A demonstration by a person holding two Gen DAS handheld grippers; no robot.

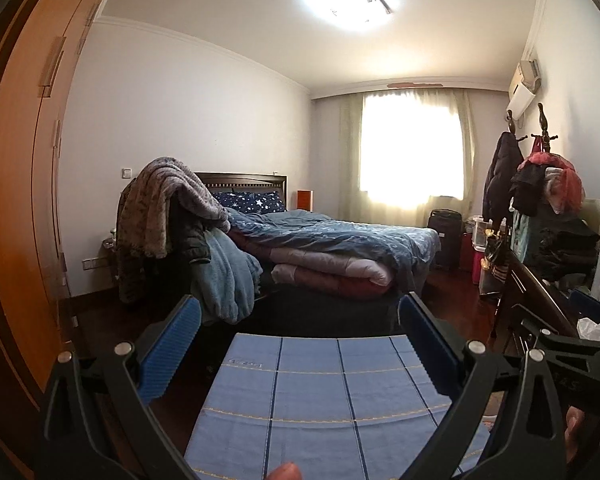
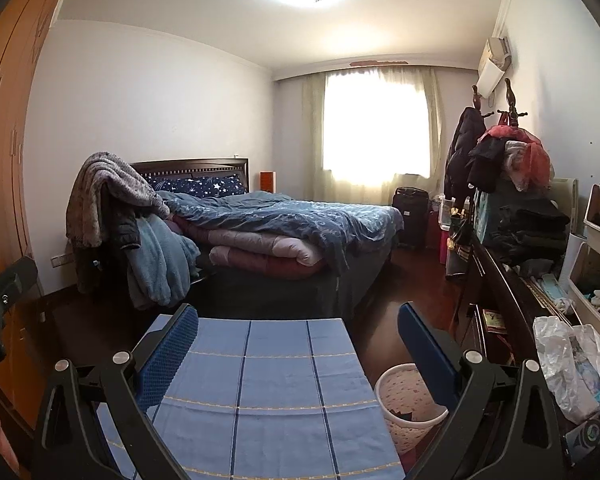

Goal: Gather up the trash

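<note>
The bed (image 2: 284, 224) is filling the far room, quilts heaped on it. Nearer, a table under a blue checked cloth (image 2: 276, 392) is sitting right below both tools. A white wastebasket (image 2: 404, 404) is standing just beside its right edge, likely waiting for rubbish. A crumpled plastic bag (image 2: 576, 368) is lying on the dark sideboard, probably the trash. The left gripper (image 1: 300, 340) and right gripper (image 2: 298, 344) are hovering spread wide, gripping nothing, seemingly readying for a pick.
</note>
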